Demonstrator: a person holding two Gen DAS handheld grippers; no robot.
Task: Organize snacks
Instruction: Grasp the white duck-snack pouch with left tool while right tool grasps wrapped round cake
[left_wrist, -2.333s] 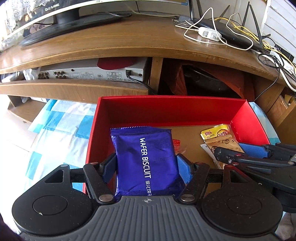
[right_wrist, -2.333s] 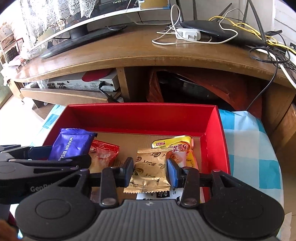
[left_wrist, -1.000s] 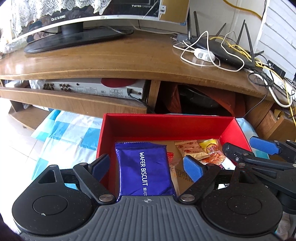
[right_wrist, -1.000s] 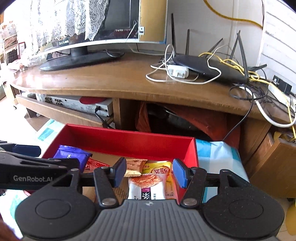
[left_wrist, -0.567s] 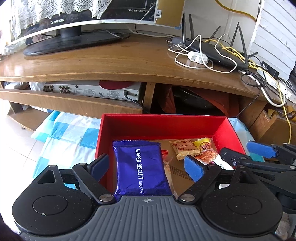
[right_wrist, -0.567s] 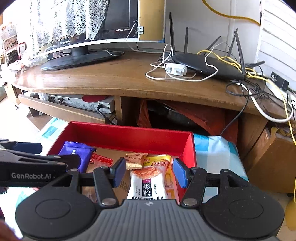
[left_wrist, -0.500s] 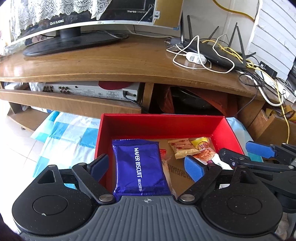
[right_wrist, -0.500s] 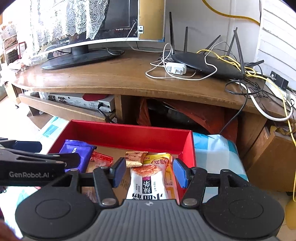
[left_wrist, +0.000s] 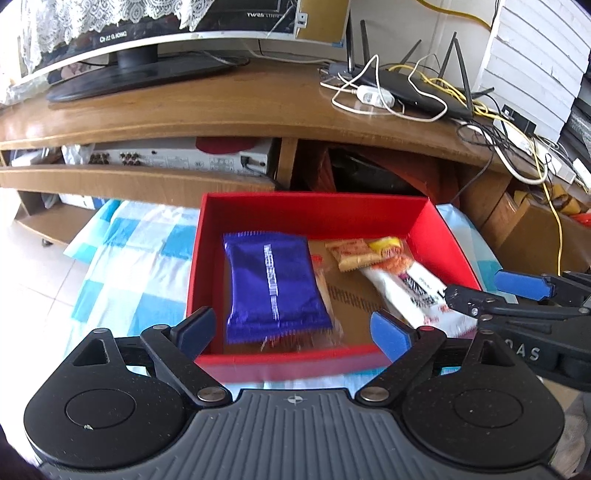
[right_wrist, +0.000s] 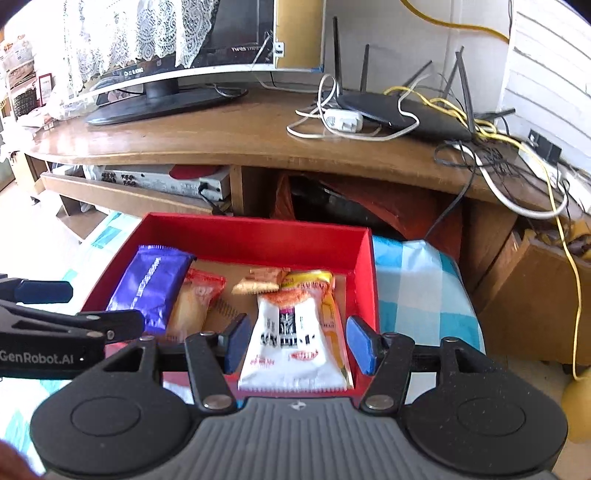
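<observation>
A red box (left_wrist: 314, 212) (right_wrist: 369, 266) sits on a blue checked cloth. In it lie a purple wafer biscuit pack (left_wrist: 273, 284) (right_wrist: 151, 282) at the left, a red-wrapped snack (right_wrist: 195, 299) beside it, small orange and yellow packs (left_wrist: 354, 253) (right_wrist: 306, 278) at the back, and a white snack bag (left_wrist: 413, 291) (right_wrist: 291, 343) at the right. My left gripper (left_wrist: 295, 332) is open and empty above the box's near edge. My right gripper (right_wrist: 295, 343) is open, above the white bag, not touching it.
A wooden TV stand (left_wrist: 221, 107) rises behind the box, with a monitor (right_wrist: 166, 81), a router and tangled cables (right_wrist: 406, 114) on top. A silver player (left_wrist: 177, 158) sits on its shelf. The checked cloth (left_wrist: 129, 266) spreads left of the box, with pale floor tiles beyond.
My left gripper opened and let the purple pack drop into the box. Both grippers drew back and up from the box. The white bag now lies in the box below my right gripper.
</observation>
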